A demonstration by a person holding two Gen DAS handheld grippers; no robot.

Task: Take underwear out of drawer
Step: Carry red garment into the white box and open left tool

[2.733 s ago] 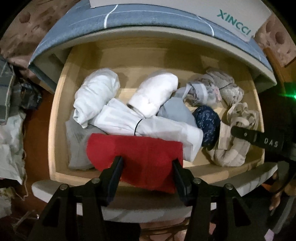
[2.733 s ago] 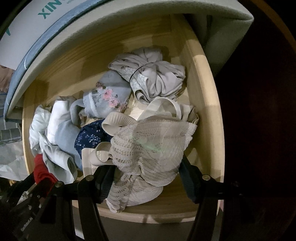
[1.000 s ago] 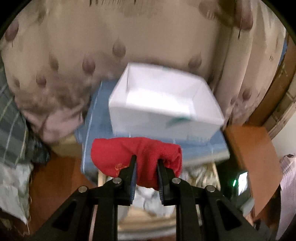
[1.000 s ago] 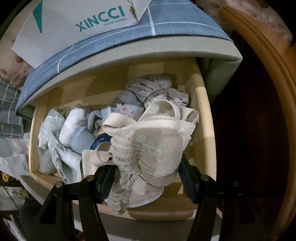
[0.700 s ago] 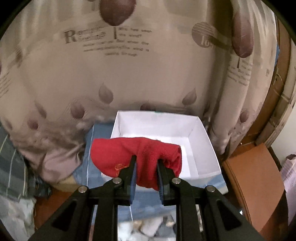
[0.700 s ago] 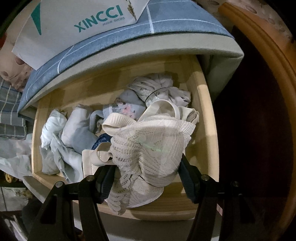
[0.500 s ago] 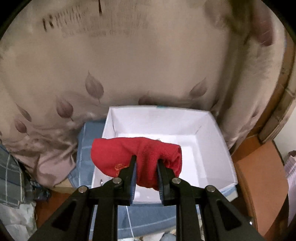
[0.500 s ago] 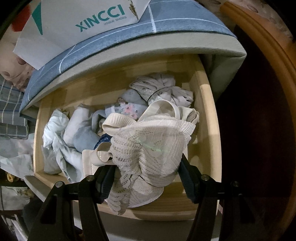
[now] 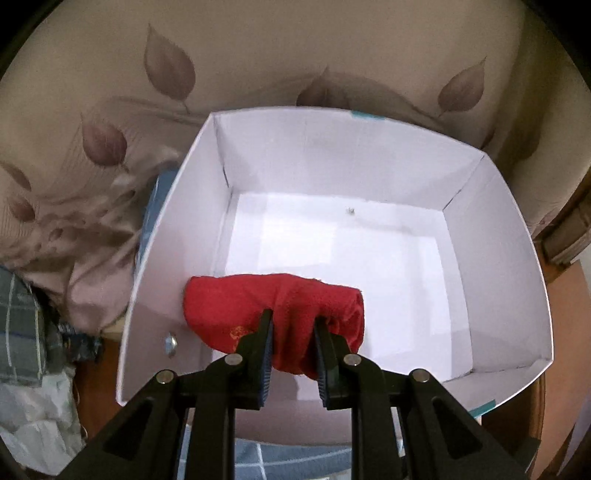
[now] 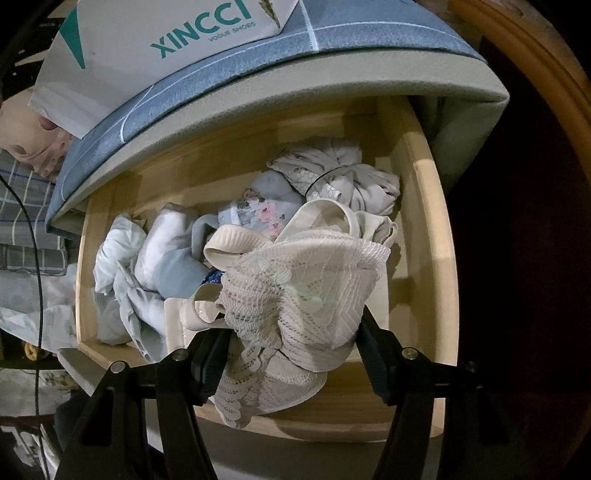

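My left gripper [image 9: 293, 325] is shut on a rolled red piece of underwear [image 9: 273, 314] and holds it over the near left part of an empty white box [image 9: 199, 206]. In the right wrist view, my right gripper [image 10: 293, 332] is closed on a bunched beige lace garment [image 10: 299, 288] above the open wooden drawer [image 10: 424, 206]. Both fingers press its sides. Inside the drawer lie rolled white, grey, floral and dark blue pieces [image 10: 162, 254]. The left gripper does not show in this view.
The white box [image 10: 147, 40], printed XINCCI, stands on a blue-grey checked pad [image 10: 332, 29] above the drawer. A beige leaf-print curtain [image 9: 258, 55] hangs behind the box. Plaid fabric [image 9: 18, 325] is piled at the left. Curved wood trim [image 10: 517, 55] runs at the right.
My left gripper carried the red underwear up from the drawer and forward over the white box, then lower toward its inside. The right gripper stayed still with the lace garment.
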